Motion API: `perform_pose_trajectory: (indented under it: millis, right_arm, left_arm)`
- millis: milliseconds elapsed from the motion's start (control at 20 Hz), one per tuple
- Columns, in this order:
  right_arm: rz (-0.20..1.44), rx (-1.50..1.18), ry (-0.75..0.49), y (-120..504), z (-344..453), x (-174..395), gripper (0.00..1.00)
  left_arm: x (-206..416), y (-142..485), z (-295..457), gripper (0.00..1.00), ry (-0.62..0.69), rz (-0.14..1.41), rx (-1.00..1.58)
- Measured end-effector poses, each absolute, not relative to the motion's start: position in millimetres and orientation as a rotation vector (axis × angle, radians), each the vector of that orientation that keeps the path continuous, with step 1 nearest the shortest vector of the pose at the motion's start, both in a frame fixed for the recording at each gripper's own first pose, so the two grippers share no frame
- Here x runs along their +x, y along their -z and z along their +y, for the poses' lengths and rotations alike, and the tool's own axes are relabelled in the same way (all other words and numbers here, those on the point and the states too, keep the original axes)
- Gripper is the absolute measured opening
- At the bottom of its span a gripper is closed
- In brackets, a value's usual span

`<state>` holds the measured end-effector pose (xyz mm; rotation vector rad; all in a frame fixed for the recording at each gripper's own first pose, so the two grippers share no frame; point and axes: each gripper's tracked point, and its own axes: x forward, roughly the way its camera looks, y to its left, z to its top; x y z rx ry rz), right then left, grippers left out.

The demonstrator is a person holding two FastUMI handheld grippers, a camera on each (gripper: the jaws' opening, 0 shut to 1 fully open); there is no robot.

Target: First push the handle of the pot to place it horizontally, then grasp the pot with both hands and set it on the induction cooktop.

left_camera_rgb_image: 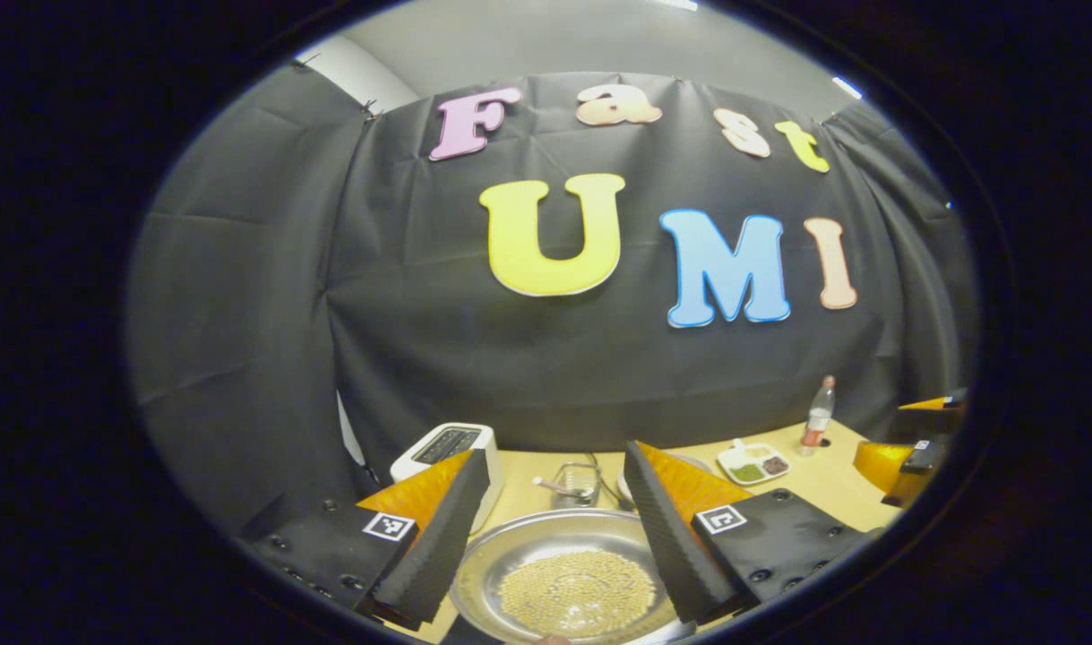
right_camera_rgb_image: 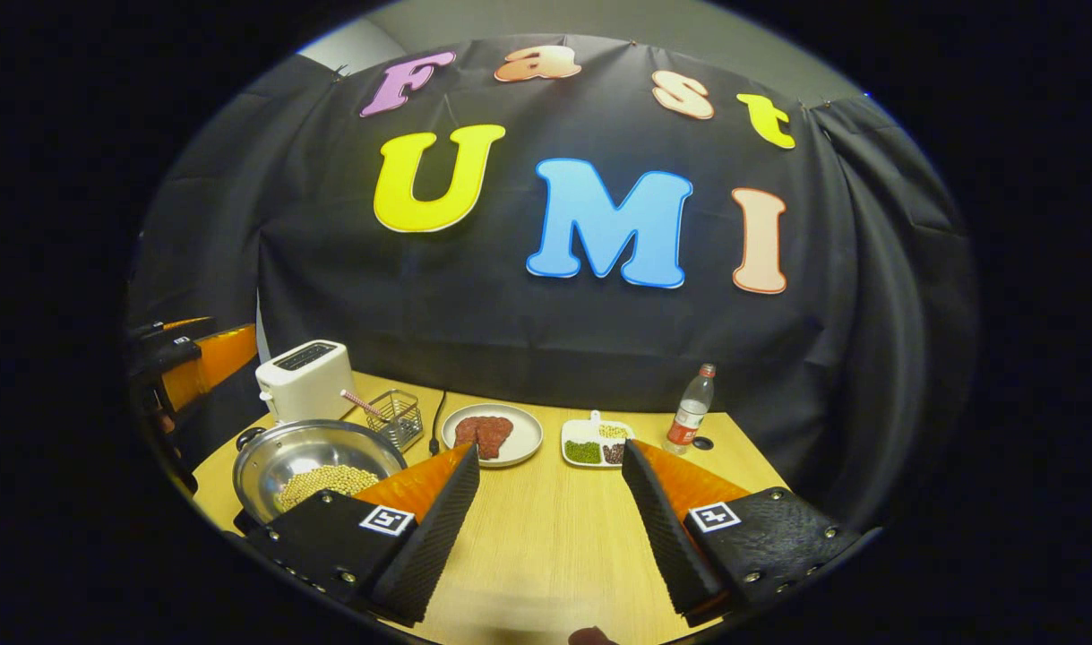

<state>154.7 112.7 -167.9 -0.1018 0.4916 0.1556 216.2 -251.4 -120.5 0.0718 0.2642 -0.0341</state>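
Observation:
A round steel pot point(left_camera_rgb_image: 528, 542) holding yellow beans point(left_camera_rgb_image: 577, 591) sits on the wooden table point(right_camera_rgb_image: 554, 528). In the left gripper view it lies directly below and between the fingers of my left gripper point(left_camera_rgb_image: 556, 452), which is open and hovers over it without touching. In the right gripper view the pot point(right_camera_rgb_image: 281, 457) stands at the table's left end, with a small dark knob point(right_camera_rgb_image: 245, 437) on its far-left rim. My right gripper point(right_camera_rgb_image: 550, 450) is open over bare table to the right of the pot, holding nothing.
Behind the pot stand a white toaster point(right_camera_rgb_image: 305, 381) and a wire basket point(right_camera_rgb_image: 395, 417). Further right are a plate of meat point(right_camera_rgb_image: 492, 434), a divided dish point(right_camera_rgb_image: 597, 443) and a bottle point(right_camera_rgb_image: 692, 409). The other gripper point(right_camera_rgb_image: 196, 358) shows at the left edge.

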Motion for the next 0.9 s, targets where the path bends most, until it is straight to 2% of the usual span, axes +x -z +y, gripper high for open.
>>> perform_pose_trajectory:
  millis: [250, 450, 900]
  right_arm:
    - [0.371, -0.115, -0.133, 132.1, 62.3, 140.6, 0.96]
    - [0.295, -0.088, -0.133, 105.5, 27.8, 130.2, 0.96]
    - [0.251, -0.083, -0.179, 77.0, -15.7, 96.4, 0.96]
  left_arm:
    - [186.4, 83.7, -313.5, 1.0, 0.082, 0.186, 0.057]
    - [164.3, 62.0, -355.3, 0.98, 0.091, 0.157, 0.034]
    - [88.2, 7.6, -396.5, 1.0, 0.073, 0.046, 0.022]
